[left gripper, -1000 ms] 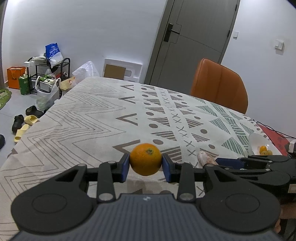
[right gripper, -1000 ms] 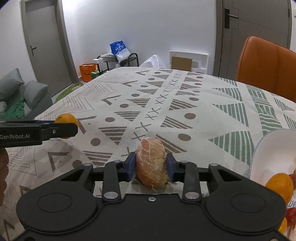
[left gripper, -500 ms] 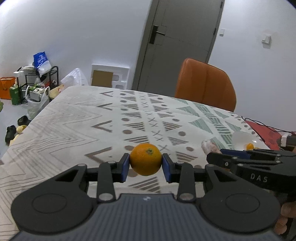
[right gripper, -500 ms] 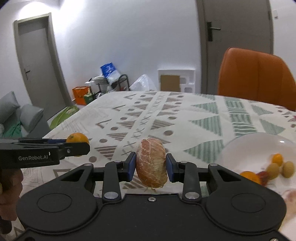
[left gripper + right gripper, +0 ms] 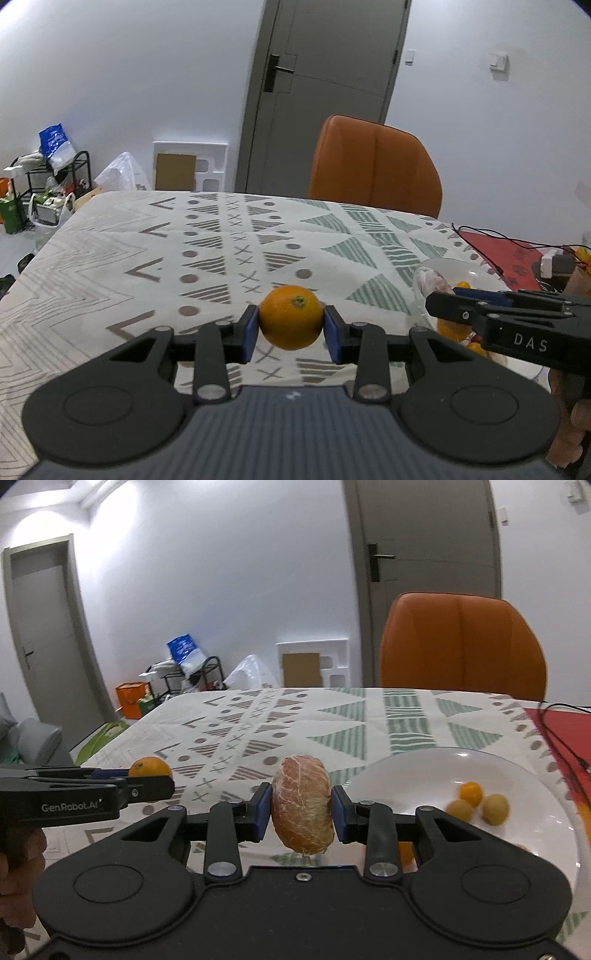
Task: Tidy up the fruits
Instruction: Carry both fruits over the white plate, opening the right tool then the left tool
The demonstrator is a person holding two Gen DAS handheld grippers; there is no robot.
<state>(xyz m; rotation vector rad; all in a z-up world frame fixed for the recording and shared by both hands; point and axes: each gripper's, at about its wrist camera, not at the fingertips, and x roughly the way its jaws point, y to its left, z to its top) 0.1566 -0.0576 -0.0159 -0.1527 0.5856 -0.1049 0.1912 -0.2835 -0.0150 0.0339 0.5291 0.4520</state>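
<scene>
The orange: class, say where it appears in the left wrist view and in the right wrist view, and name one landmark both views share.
Left wrist view: the orange sits at centre, clamped in the left gripper.
Right wrist view: the orange shows at far left, just behind the left gripper's tip.
Shared landmark: the orange chair behind the table.

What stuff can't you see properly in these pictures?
- Plate, right wrist view: near part hidden behind the right gripper.
- Three small fruits on it: blurred, kind unclear.
- Same plate, left wrist view: the right gripper covers most of it.
- Peeled fruit: its sides sit behind the blue fingers.
</scene>
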